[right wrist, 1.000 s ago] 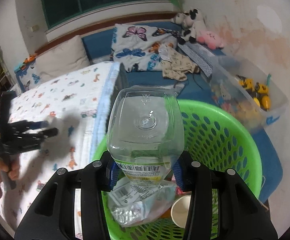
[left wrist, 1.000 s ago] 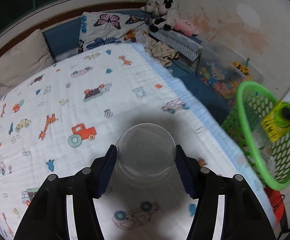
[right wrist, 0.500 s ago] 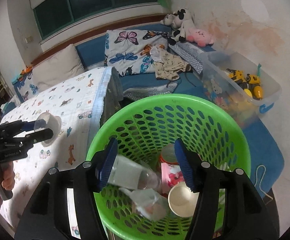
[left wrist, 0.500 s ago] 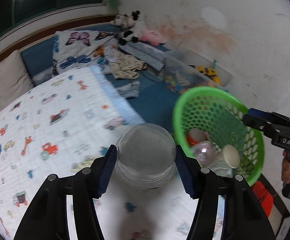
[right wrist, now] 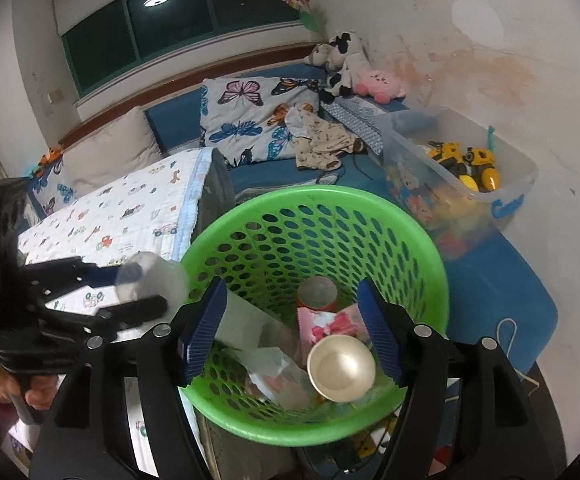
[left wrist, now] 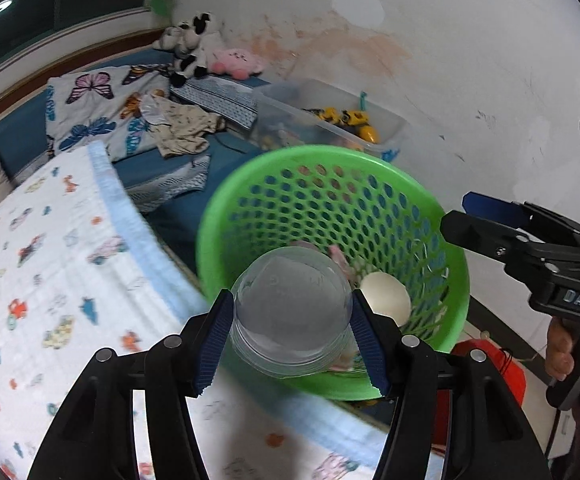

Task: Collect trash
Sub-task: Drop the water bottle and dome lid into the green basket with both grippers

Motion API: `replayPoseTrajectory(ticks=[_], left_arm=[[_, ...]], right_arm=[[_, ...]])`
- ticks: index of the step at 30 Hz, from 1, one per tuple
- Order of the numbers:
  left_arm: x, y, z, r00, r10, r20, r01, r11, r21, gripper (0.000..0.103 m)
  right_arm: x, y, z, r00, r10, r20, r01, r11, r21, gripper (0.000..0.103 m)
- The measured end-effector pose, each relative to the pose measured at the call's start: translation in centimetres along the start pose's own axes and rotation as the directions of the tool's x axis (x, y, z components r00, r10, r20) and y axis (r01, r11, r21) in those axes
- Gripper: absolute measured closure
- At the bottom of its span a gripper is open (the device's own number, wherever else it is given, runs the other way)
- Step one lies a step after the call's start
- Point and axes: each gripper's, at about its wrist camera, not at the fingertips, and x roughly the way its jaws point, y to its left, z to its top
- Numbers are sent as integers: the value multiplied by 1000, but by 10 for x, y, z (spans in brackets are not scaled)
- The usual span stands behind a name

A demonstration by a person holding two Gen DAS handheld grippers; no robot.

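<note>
Gripping a clear plastic cup point(left wrist: 290, 312) bottom-forward between their blue ribbed pads, the fingers of the left gripper point(left wrist: 290, 338) press on both sides of its wall. Just beyond the cup and partly behind it lies the green basket point(left wrist: 456, 264), its near rim under the right pad. Inside, right of the cup, sits a pale round paper cup point(left wrist: 386, 298). Left of and below the fingers spreads the printed bedsheet point(left wrist: 49, 264).

The fingers of the right gripper point(right wrist: 292, 330) stand apart with nothing between the pads; their jaws have just been opening. Directly below and ahead of them is the green basket point(right wrist: 422, 240), holding the paper cup point(right wrist: 342, 366) near the right pad, a red can point(right wrist: 317, 292) further ahead, a pink wrapper point(right wrist: 326, 322), and a clear bottle point(right wrist: 257, 324) with crumpled plastic near the left pad. Left of these fingers, the left gripper point(right wrist: 145, 288) holds the clear cup point(right wrist: 149, 276) just outside the basket's rim. Further ahead and to the right stands a clear toy box point(right wrist: 510, 184).
</note>
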Motion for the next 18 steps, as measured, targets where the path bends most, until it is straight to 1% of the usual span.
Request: replayPoseTrajectory(ticks=[6,7,9,10,12,15,18], left_arm=[[23,-27,-3,998,-26,-51,27,999,26,45],[25,-29,-3,998,-29,-57,31,999,28,40],[29,-33,-5,998,-28,-61,30,999,27,36],[30,-34,-6,997,-35,-65,37,999,27,31],[28,-34,-7,998,-32,-59,33,999,26,27],[23,-31,-10,998,-31,-54,32,999,17,27],[13,-25,-14,999,-28,-39,27,1000,-4,26]], right_arm=[[-10,-15,-13,1000,-11,2,11,1000,28,33],[-11,-16,-15,1000,-11,2,11,999,33,33],[-13,-19,-18,1000,-12,4,12,999,42,33],[-15,-21,-20,1000,-12,5,12,999,46,33],[-16,-22,-23,1000,-14,5,14,999,49,33],[-19,-22,-28,1000,-14,7,14,998,58,33],[-23,-20,-33,1000,4,11,-4,998,69,32]])
